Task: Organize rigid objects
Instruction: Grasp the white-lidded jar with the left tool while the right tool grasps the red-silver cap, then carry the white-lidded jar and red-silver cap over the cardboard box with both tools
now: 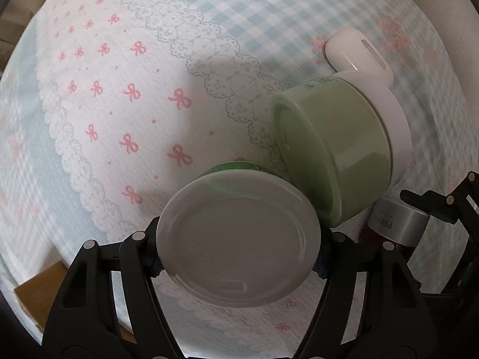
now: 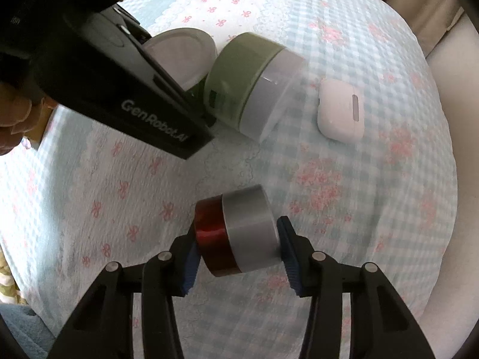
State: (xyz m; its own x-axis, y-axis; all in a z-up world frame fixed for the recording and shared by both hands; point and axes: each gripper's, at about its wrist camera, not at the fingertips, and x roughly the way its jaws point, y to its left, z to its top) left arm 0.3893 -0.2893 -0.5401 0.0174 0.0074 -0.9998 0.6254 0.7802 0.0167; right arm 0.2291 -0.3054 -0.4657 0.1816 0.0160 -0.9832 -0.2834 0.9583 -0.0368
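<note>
Left gripper (image 1: 238, 261) jaws clamp a white-lidded jar (image 1: 238, 242). Right gripper (image 2: 238, 257) jaws clamp a red jar with silver cap (image 2: 236, 230), lying on its side on the patterned cloth (image 2: 359, 209).

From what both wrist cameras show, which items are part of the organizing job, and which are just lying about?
Part of the job:
- white-lidded green jar, in the left gripper
- red jar with silver cap, in the right gripper
- tipped pale green and white tub
- white earbud case

Just lying about:
- bow-print gingham cloth
- tan box corner
</note>
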